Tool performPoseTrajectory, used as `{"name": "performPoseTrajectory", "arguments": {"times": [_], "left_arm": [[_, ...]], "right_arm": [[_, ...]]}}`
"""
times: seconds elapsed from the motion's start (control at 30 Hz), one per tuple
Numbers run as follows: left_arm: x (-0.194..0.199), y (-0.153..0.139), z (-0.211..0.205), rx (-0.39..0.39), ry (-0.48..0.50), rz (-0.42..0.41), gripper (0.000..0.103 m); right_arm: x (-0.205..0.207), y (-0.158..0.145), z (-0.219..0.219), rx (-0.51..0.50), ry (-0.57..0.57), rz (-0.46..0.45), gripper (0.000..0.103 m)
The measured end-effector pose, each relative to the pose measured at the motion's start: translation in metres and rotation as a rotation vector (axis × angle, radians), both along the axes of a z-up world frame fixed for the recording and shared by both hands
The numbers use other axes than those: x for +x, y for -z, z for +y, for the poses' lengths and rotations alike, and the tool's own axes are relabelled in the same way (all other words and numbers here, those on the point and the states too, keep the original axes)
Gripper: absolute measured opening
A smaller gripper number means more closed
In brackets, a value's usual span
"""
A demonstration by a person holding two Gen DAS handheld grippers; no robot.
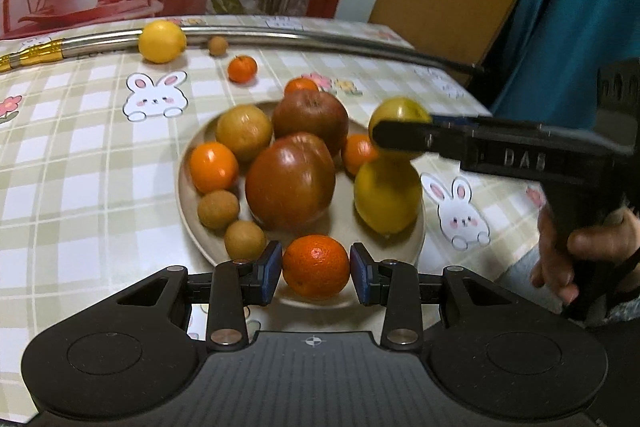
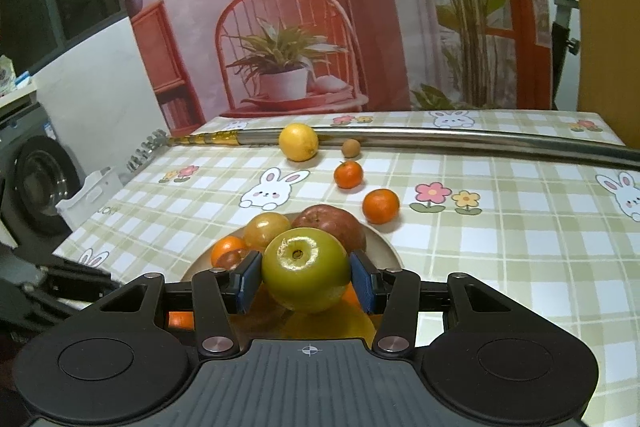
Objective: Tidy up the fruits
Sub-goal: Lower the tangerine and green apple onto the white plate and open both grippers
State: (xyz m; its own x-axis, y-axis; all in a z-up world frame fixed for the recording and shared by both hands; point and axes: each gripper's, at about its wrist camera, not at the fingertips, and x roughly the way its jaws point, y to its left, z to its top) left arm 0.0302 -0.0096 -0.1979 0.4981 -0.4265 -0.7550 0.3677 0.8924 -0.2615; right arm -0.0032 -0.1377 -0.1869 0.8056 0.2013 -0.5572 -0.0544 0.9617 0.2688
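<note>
Left tool (image 1: 316, 269): blue pads on either side of a dimpled mandarin (image 1: 316, 266) at the plate's near rim; pads look to touch it, taken as gripped.

Right tool (image 2: 307, 277): clamped on a smooth green apple (image 2: 306, 269), stem pit facing the camera, held above the plate's right side.

Plate (image 1: 340, 227): round, beige, matte. On it: two glossy red apples (image 1: 291, 181), a yellow lemon (image 1: 387, 197), a tan round fruit, small oranges, two rough brown longans (image 1: 218, 209).

Beyond the plate on the table (image 2: 500, 247): two loose mandarins (image 2: 381, 205), a longan, a second lemon (image 2: 298, 142) against a long metal rod (image 2: 460, 139).

Table cover: glossy green-and-white check with rabbits and flowers. Behind it, a printed backdrop of a chair and potted plant.

A hand (image 1: 576, 247) grips the right tool's handle, right of the plate.
</note>
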Motion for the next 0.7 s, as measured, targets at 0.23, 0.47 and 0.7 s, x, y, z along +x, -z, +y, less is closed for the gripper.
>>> {"name": "performPoseTrajectory", "arguments": {"times": [0.23,0.47,0.7], "left_arm": [[0.0016,0.0037,0.0008,0.011,-0.002,0.005,0.039],[0.0038,0.0076,0.0011,0.024,-0.017,0.015,0.039],[0.002,0.0079,0.0029,0.022,-0.034,0.009,0.039]], "right_arm": [[-0.006,0.0027,-0.0089,0.014,0.042,0.0,0.044],[-0.0063,0.0044,-0.0099,0.013,0.041,-0.003,0.044],[-0.0041,0.0021,-0.003,-0.006,0.02,-0.003,0.044]]}}
